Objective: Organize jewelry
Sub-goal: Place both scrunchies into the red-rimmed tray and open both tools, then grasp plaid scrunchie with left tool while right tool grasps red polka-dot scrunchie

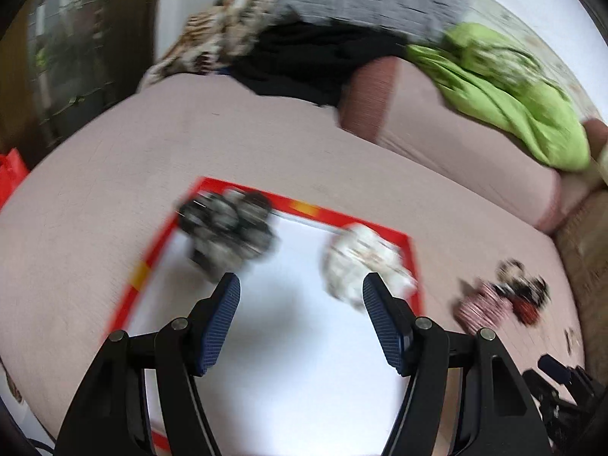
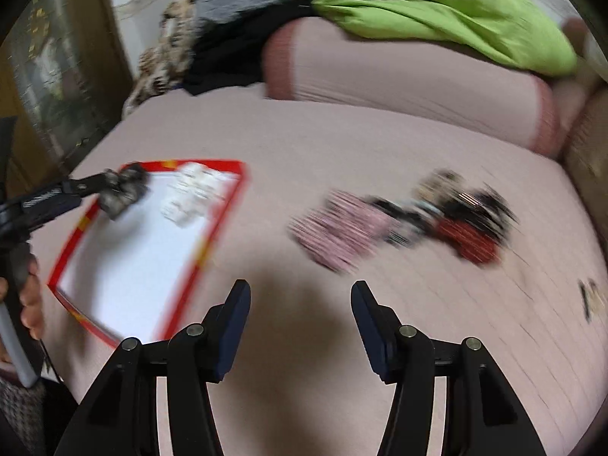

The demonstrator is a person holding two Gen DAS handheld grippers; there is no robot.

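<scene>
left gripper (image 1: 301, 296) jaws wide, nothing between, above white floor of red-rimmed tray (image 1: 412, 262). dark jewelry cluster (image 1: 228, 228) at tray's far left, white cluster (image 1: 364, 262) at far right. right gripper (image 2: 300, 300) wide, empty, over pink bedsheet (image 2: 380, 144). loose pile (image 2: 402, 216), blurred, possibly bracelets, right of tray.

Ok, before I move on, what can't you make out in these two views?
- Dark grey beaded piece and white beaded piece in the red-rimmed white tray: motion blur hides their type, left wrist view.
- Pink, black and red heap on the pink bed: blurred, piece count unclear, right wrist view.
- Small item: too small and blurred.
</scene>
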